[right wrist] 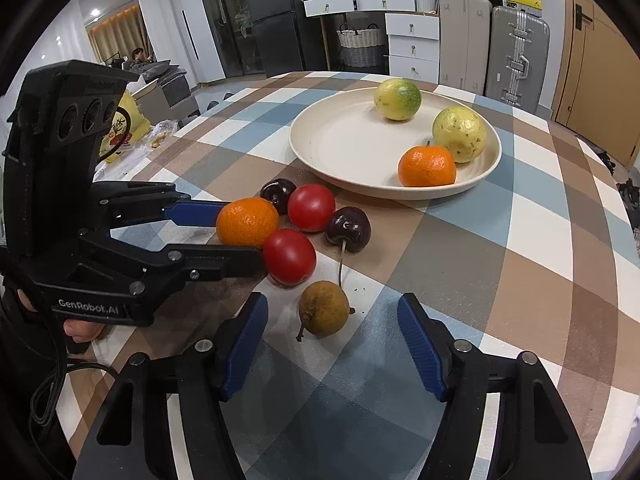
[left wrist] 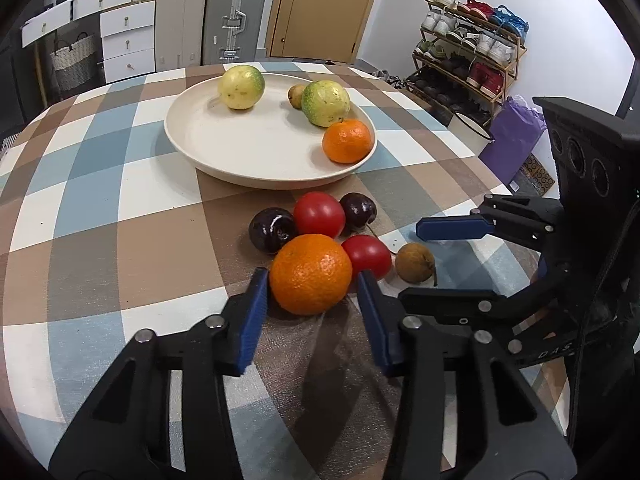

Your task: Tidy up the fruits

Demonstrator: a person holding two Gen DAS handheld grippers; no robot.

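**Four fruits on the plate, six left on the table**

Nearest to the left camera, the left gripper stands around the big orange. Its two blue fingers are apart, one on each side of the fruit; the gaps are very small, and I cannot tell if they already touch it. The orange rests on the checked tablecloth.

The right gripper is also spread wide, and the small brown fruit lies between its fingers without touching them (it looks like a longan, but I am not sure).

Just behind the orange lie two tomatoes and two dark cherries, close together and touching each other in a little group. One cherry has a long stem that points toward the brown fruit.

Farther away is the cream plate. It holds two yellow-green round fruits, a smaller orange near the front rim and, seen only from the left camera, one more small brown fruit behind.

My judgement: the task is somewhat less than half done. Four fruits are on the plate and six wait on the table. Both grippers seem ready to close, each on its own fruit.
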